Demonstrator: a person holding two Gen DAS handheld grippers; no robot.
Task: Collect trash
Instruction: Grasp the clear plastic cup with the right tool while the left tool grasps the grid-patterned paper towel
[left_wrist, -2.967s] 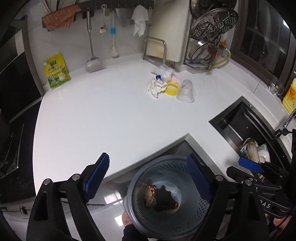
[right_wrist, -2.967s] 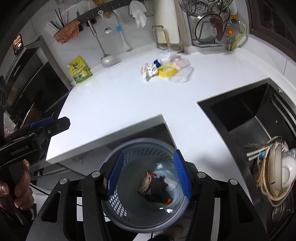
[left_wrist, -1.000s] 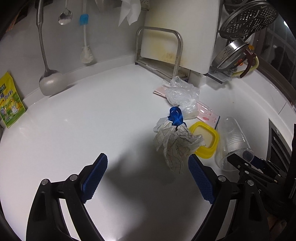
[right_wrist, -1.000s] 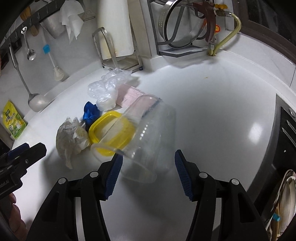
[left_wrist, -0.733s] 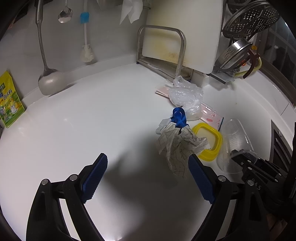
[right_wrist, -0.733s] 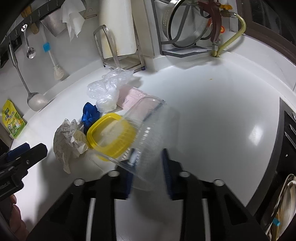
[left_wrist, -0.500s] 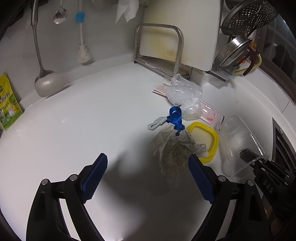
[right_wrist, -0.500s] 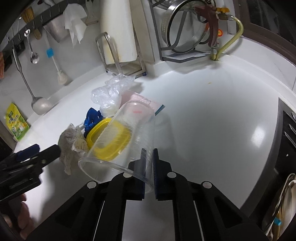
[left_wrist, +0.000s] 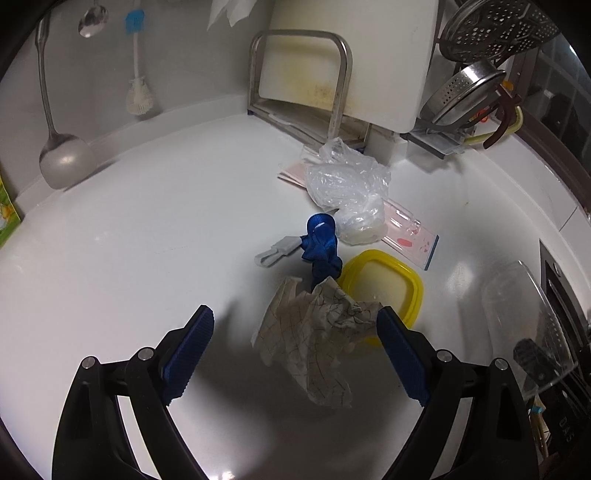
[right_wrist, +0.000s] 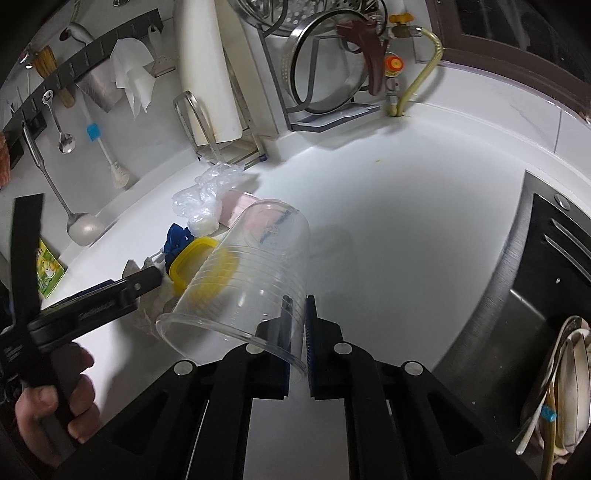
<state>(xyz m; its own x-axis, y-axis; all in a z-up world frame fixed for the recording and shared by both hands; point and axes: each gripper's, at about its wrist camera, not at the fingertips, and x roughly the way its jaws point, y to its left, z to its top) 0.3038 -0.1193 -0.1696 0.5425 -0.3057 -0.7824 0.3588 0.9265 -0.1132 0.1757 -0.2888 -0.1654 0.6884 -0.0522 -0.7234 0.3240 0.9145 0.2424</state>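
Note:
My right gripper (right_wrist: 295, 328) is shut on the rim wall of a clear plastic cup (right_wrist: 251, 273) and holds it tilted above the white counter; the cup also shows at the right of the left wrist view (left_wrist: 524, 317). My left gripper (left_wrist: 295, 343) is open, its jaws either side of a crumpled printed paper (left_wrist: 317, 332). Behind the paper lie a yellow lid (left_wrist: 384, 284), a blue strap with a grey clip (left_wrist: 321, 247), a crumpled clear plastic bag (left_wrist: 347, 192) and a pink packet (left_wrist: 410, 236).
A cutting board in a metal rack (left_wrist: 343, 55) and a strainer rack (left_wrist: 476, 92) stand at the back. A ladle (left_wrist: 62, 158) and a brush (left_wrist: 136, 99) hang on the left wall. The sink (right_wrist: 554, 295) with dishes (right_wrist: 565, 391) is at the right.
My right gripper closed on the clear cup's rim and lifted it off the counter. My left gripper moved down closer to the crumpled paper, still open.

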